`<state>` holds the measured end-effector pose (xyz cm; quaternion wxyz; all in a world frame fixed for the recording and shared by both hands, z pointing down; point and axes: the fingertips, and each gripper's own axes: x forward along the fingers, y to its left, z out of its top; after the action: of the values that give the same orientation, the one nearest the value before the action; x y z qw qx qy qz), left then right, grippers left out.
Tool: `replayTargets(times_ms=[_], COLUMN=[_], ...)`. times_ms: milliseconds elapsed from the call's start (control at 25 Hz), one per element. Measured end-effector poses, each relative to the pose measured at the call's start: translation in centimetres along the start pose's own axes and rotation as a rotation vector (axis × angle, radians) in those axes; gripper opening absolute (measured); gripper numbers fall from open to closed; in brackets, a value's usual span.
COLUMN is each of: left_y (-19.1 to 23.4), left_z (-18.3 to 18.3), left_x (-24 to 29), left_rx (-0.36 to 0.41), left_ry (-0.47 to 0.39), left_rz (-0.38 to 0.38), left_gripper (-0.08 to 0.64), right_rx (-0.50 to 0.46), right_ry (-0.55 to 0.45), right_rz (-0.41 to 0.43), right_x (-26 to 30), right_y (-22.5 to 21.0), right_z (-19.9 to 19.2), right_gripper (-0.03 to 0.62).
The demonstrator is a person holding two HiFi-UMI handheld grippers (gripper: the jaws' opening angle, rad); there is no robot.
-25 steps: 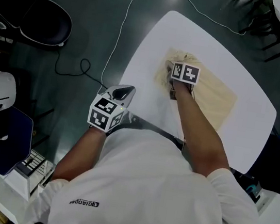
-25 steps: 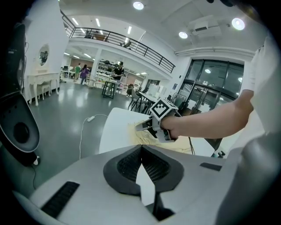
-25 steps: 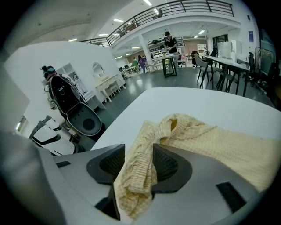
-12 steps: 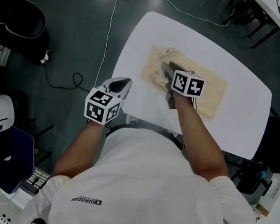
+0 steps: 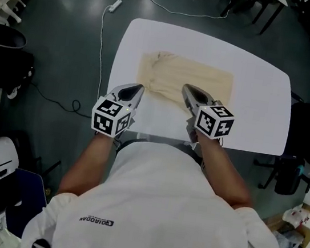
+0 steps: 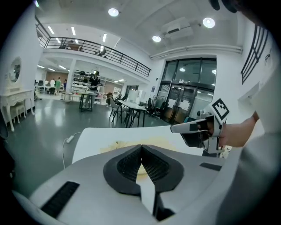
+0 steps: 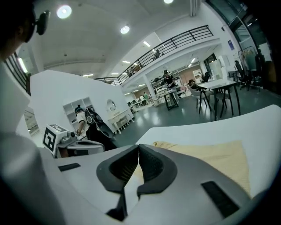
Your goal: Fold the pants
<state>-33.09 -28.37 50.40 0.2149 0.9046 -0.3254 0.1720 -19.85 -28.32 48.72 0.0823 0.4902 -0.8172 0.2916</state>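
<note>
The beige pants (image 5: 196,77) lie flat as a folded rectangle on the white table (image 5: 255,112), with the bunched end at the left. My left gripper (image 5: 138,88) hovers over the near left edge of the table, its jaws shut and empty (image 6: 141,148). My right gripper (image 5: 186,88) is raised above the near edge of the pants and clear of the cloth. Its jaws have just been closing and now meet with nothing between them (image 7: 138,148). The pants (image 7: 210,156) show beyond them.
A white cable (image 5: 102,43) with a plug block (image 5: 110,7) runs over the dark floor left of the table. A dark chair (image 5: 309,135) stands by the right end, and black bags (image 5: 3,60) sit at far left. More tables and chairs stand beyond.
My right gripper has lifted off the pants and drawn back toward me. My left gripper has risen and moved in over the table's near edge. The pants stay flat.
</note>
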Motion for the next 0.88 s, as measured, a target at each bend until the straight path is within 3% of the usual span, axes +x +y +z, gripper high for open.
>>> replayTargets(times_ms=[480, 880], left_y=[-6.6, -10.4], left_z=[2.3, 2.5], left_x=[4.8, 7.6], left_rx=[0.113, 0.154], left_ry=[0.045, 0.085], left_rz=[-0.141, -0.17], left_gripper=[0.028, 0.028], right_rx=[0.026, 0.057], right_ry=[-0.057, -0.054], right_rz=[-0.169, -0.19], right_x=[-9.2, -11.8], right_y=[-6.4, -9.4], right_z=[-2.0, -2.9], right_gripper=[0.02, 0.02])
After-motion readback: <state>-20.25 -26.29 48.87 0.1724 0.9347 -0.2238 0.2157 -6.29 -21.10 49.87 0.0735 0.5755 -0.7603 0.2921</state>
